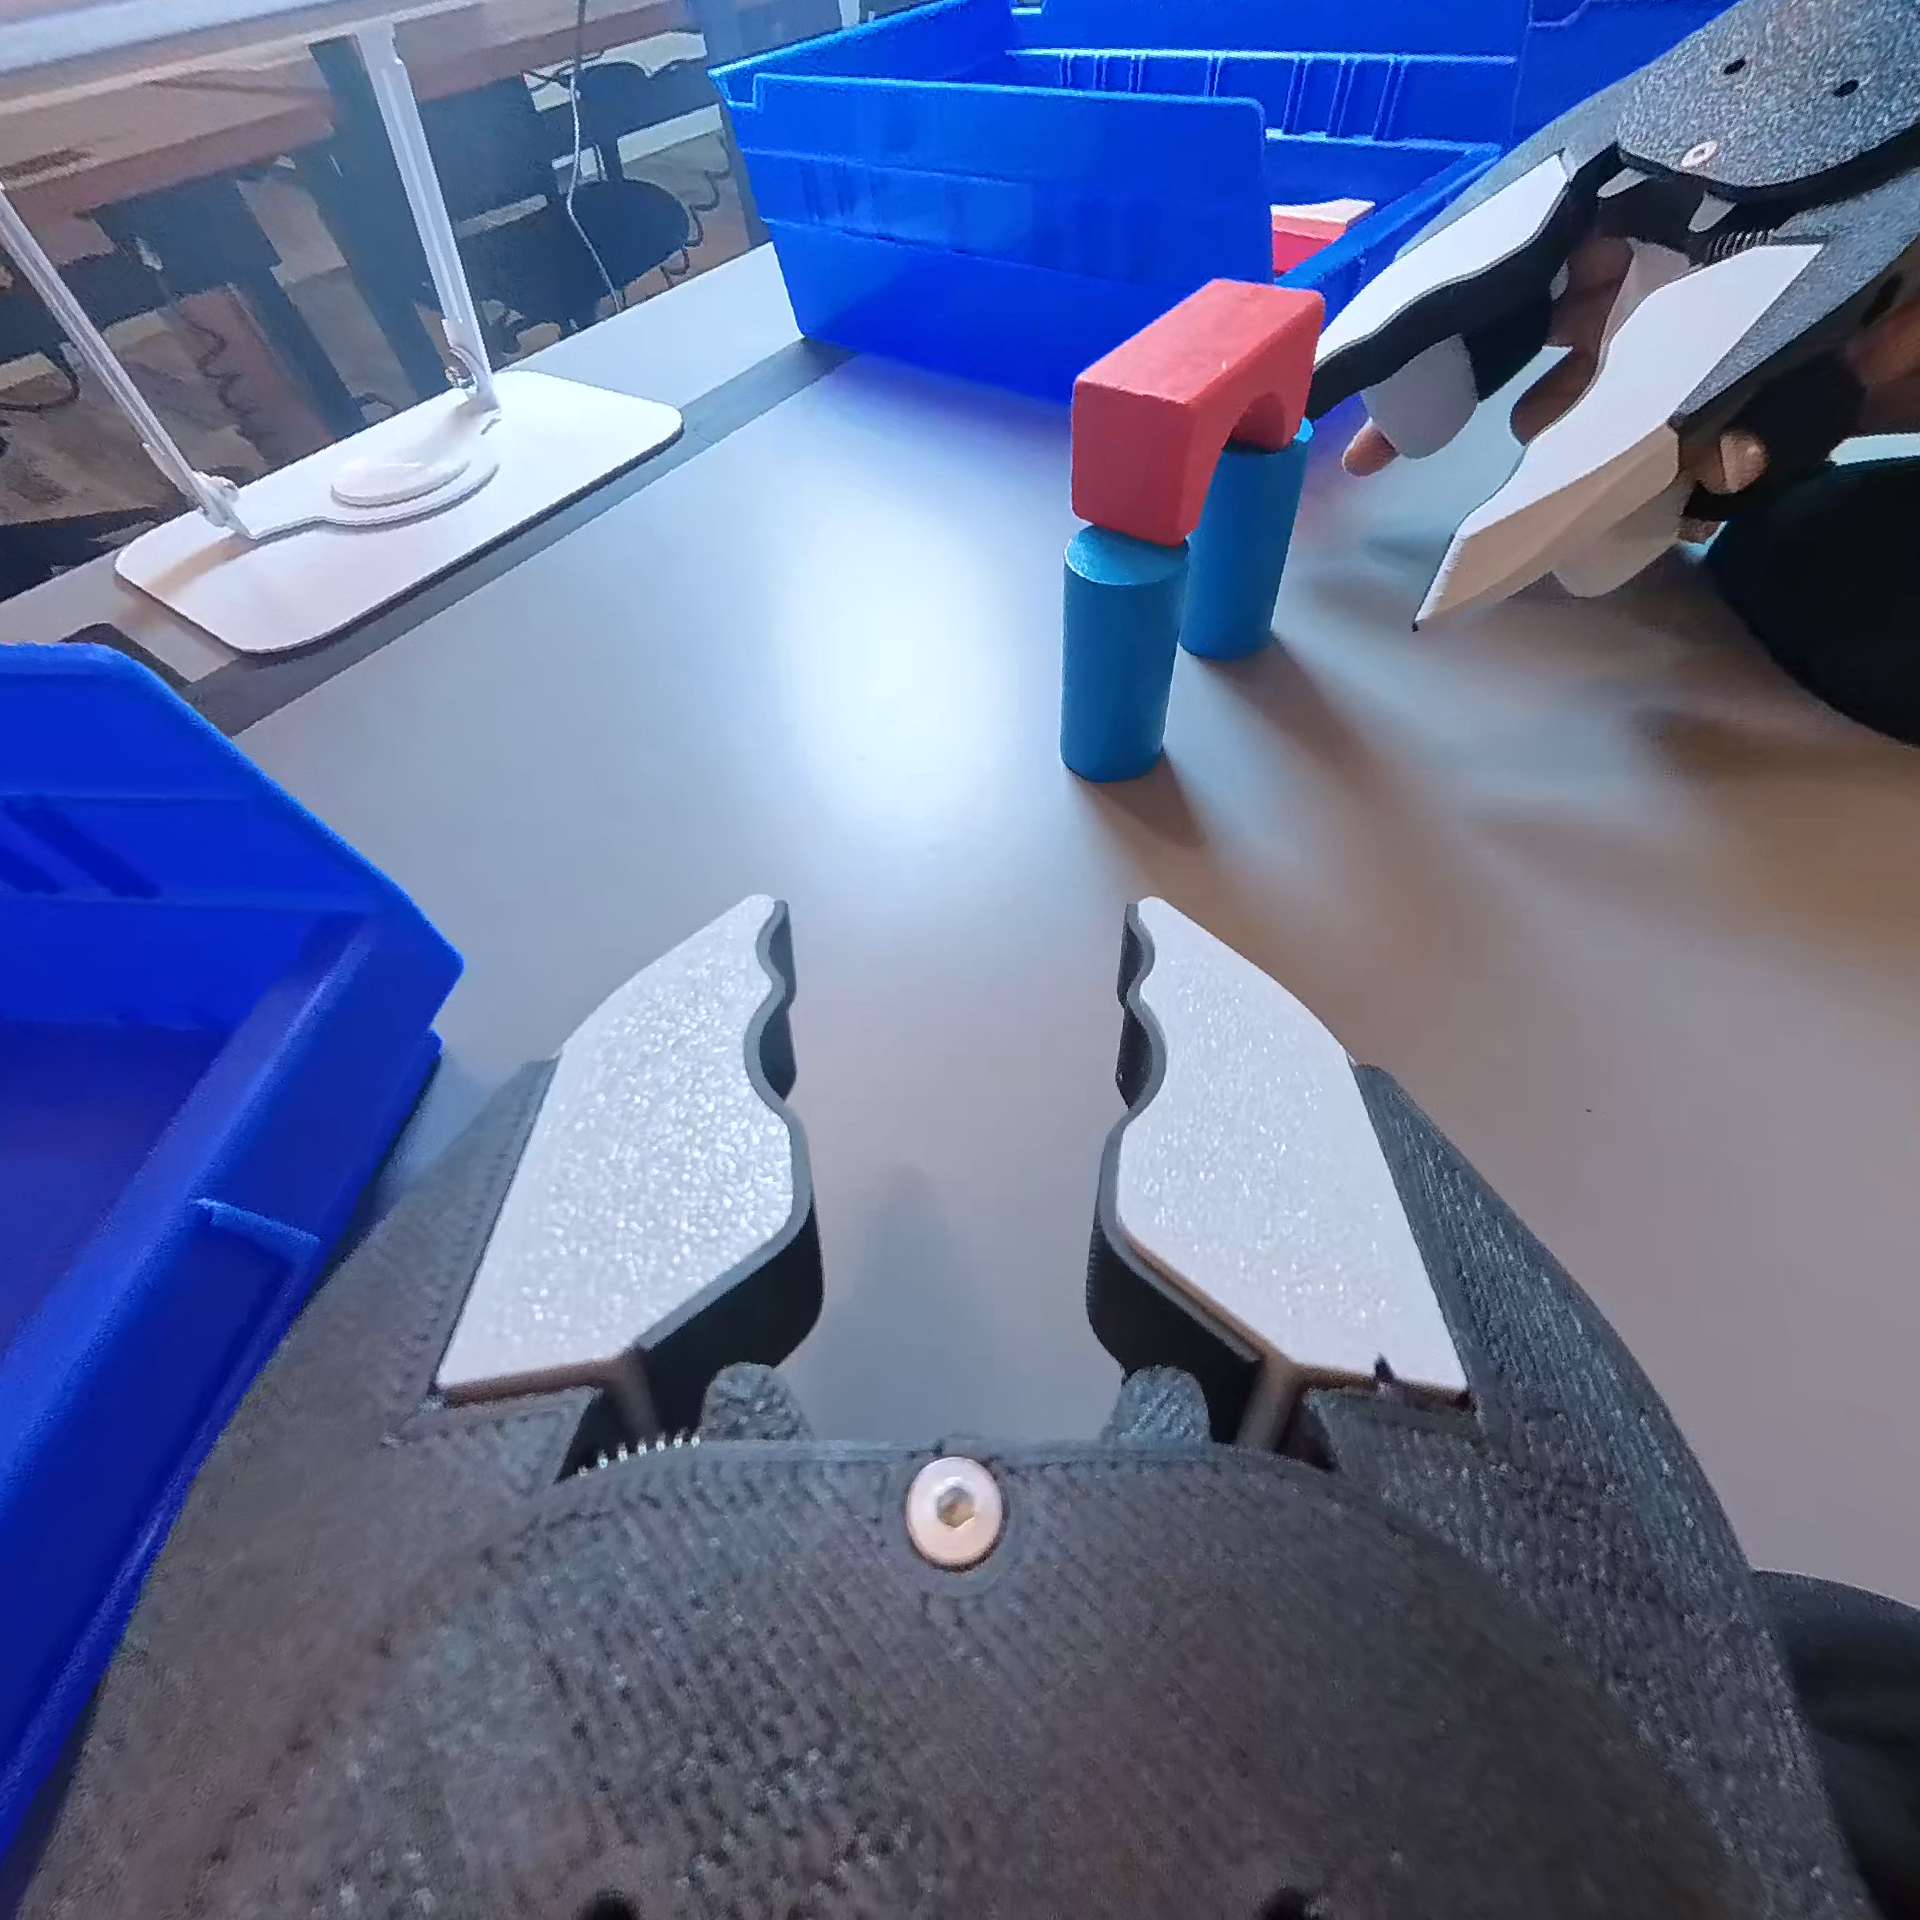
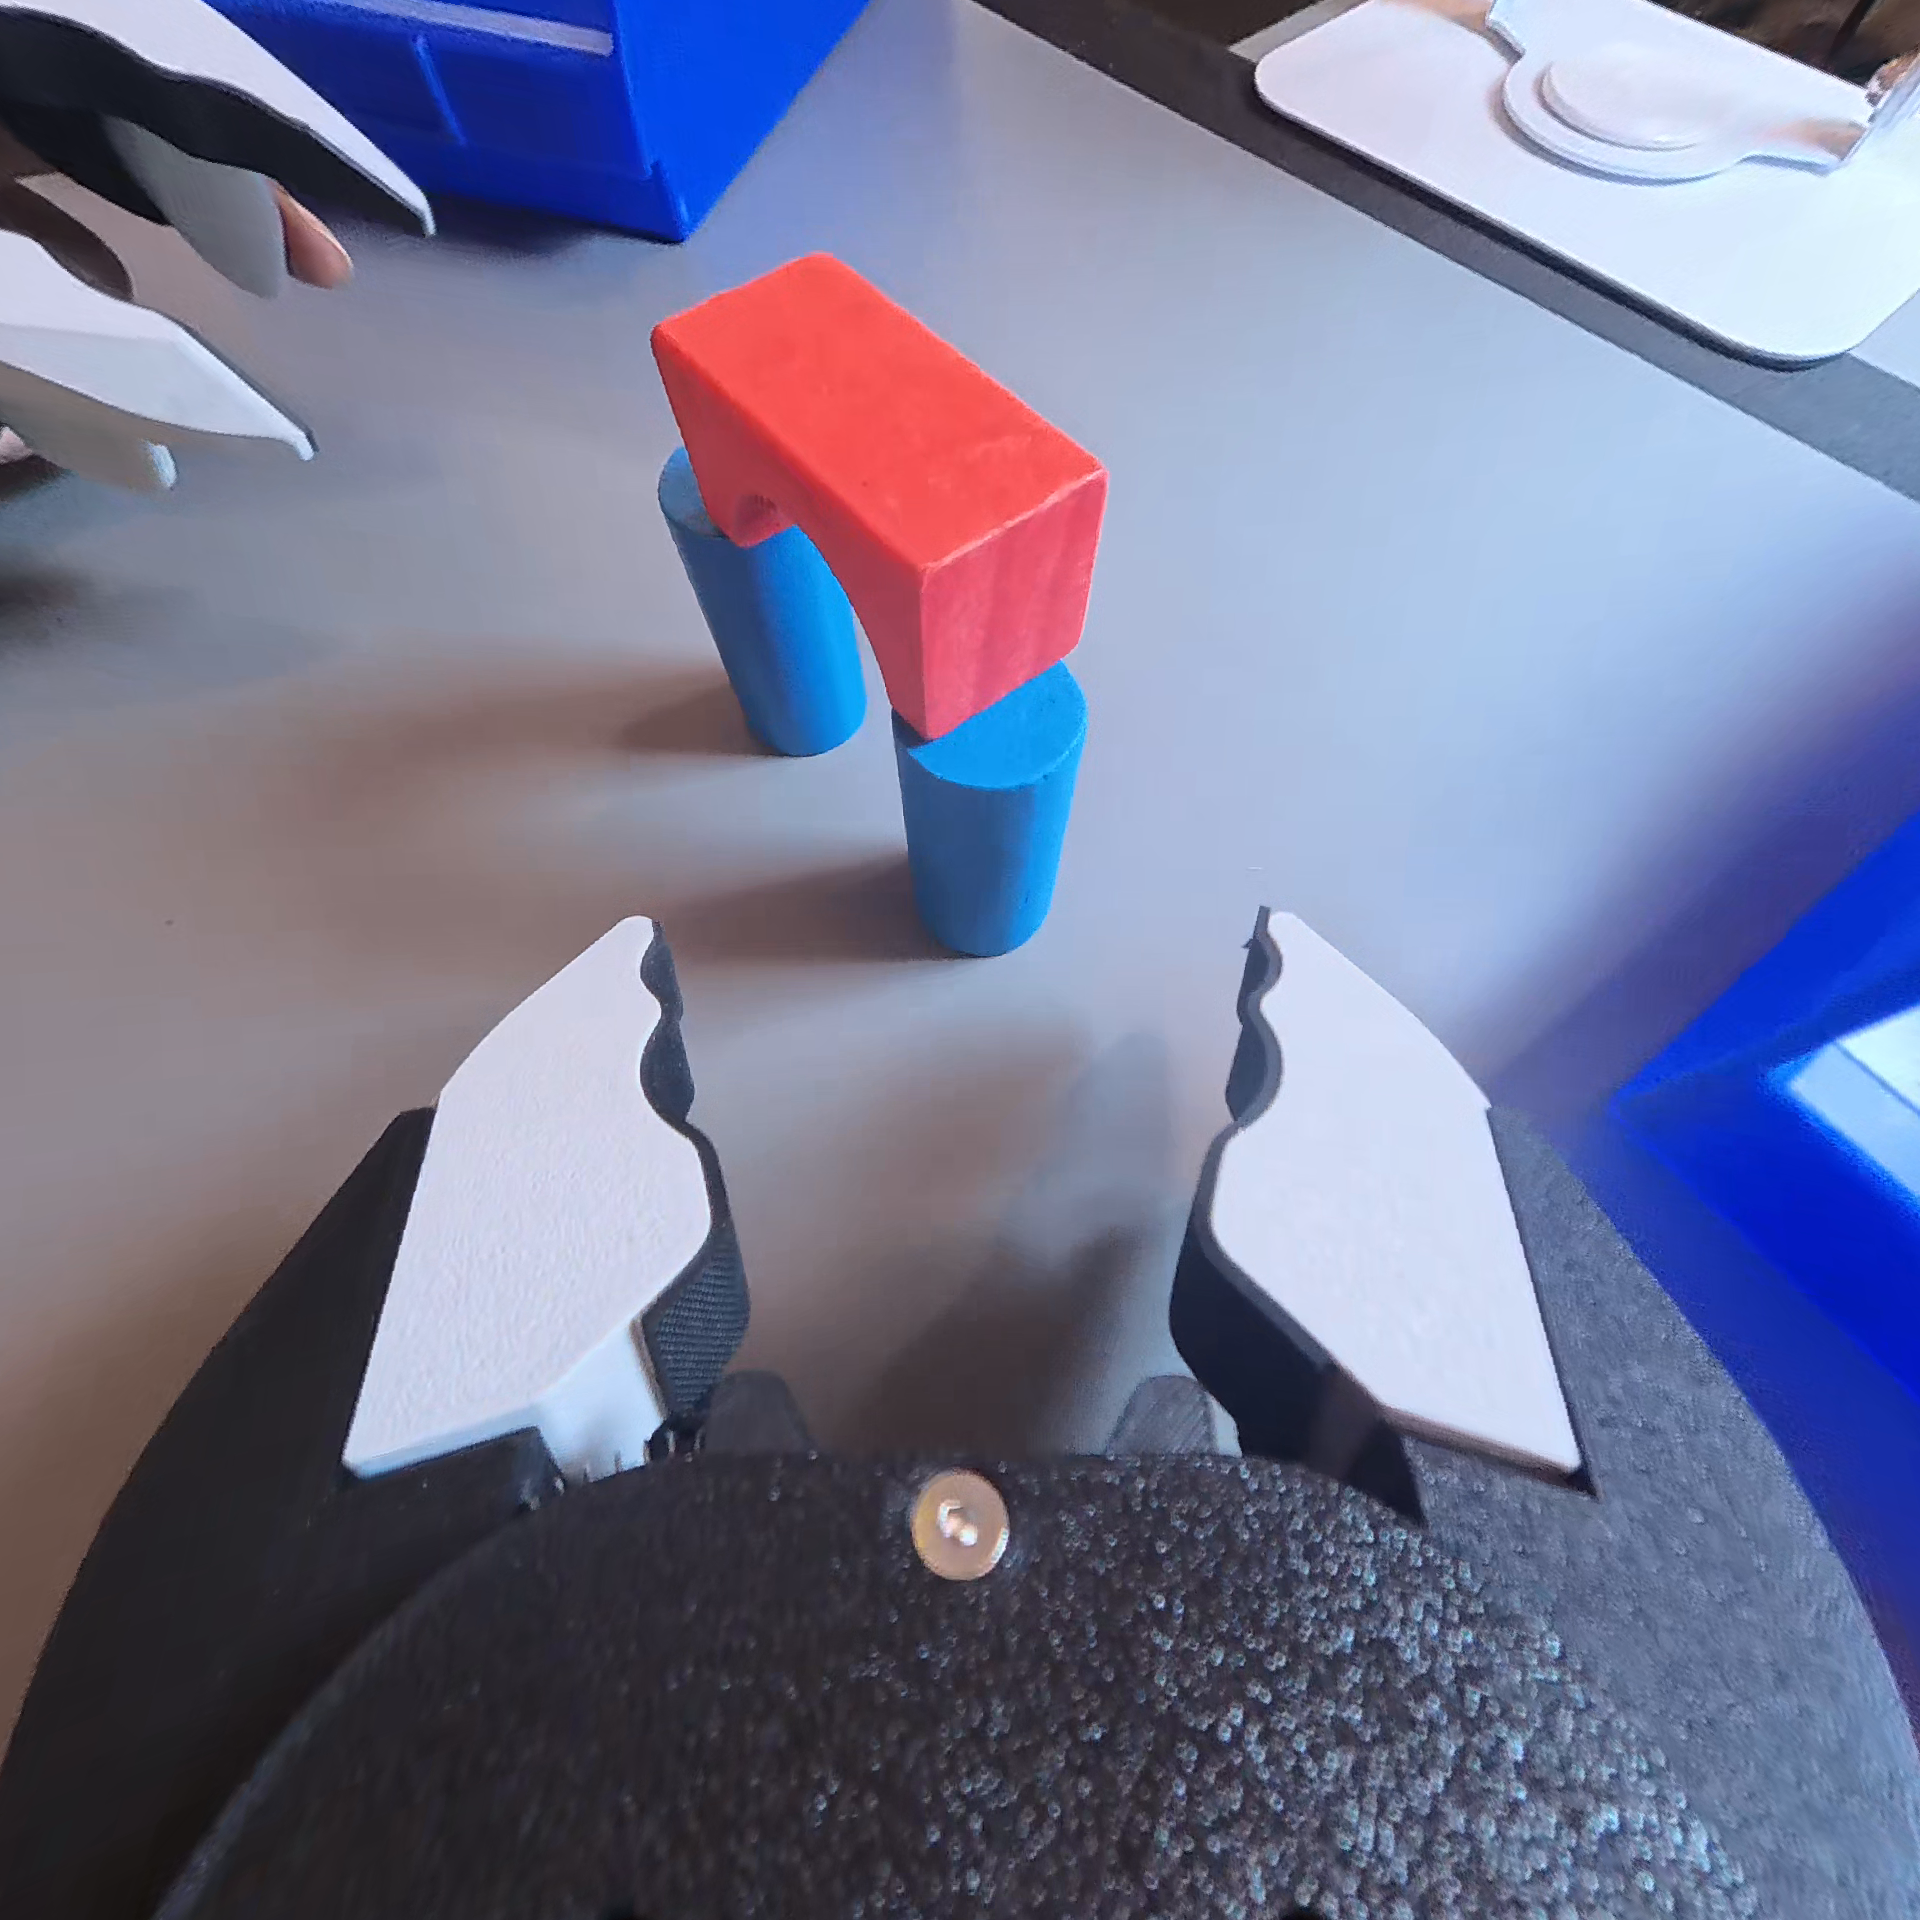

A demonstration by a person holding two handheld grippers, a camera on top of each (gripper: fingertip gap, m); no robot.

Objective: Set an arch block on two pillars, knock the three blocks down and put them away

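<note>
A red arch block (image 1: 1184, 395) (image 2: 883, 457) rests on two upright blue cylinder pillars, one nearer (image 1: 1117, 655) (image 2: 987, 821) and one farther (image 1: 1242, 540) (image 2: 769, 634), on the grey table (image 1: 727, 727). My left gripper (image 1: 956, 925) is open and empty, low over the table, well short of the arch. It also shows at the upper left of the right wrist view (image 2: 364, 332). My right gripper (image 2: 954, 935) is open and empty, just in front of the nearer pillar in its view. It shows open beside the arch in the left wrist view (image 1: 1366, 499).
A large blue bin (image 1: 997, 208) (image 2: 582, 104) stands behind the arch with a red block (image 1: 1309, 234) inside. Another blue bin (image 1: 156, 987) (image 2: 1787, 1091) sits close to my left gripper. A white lamp base (image 1: 416, 499) (image 2: 1621, 156) lies at the table's edge. My right gripper is the nearer one to the red arch block (image 2: 883, 457): about 7 centimetres, against 15 centimetres. It is also in sight in the left wrist view (image 1: 1247, 326).
</note>
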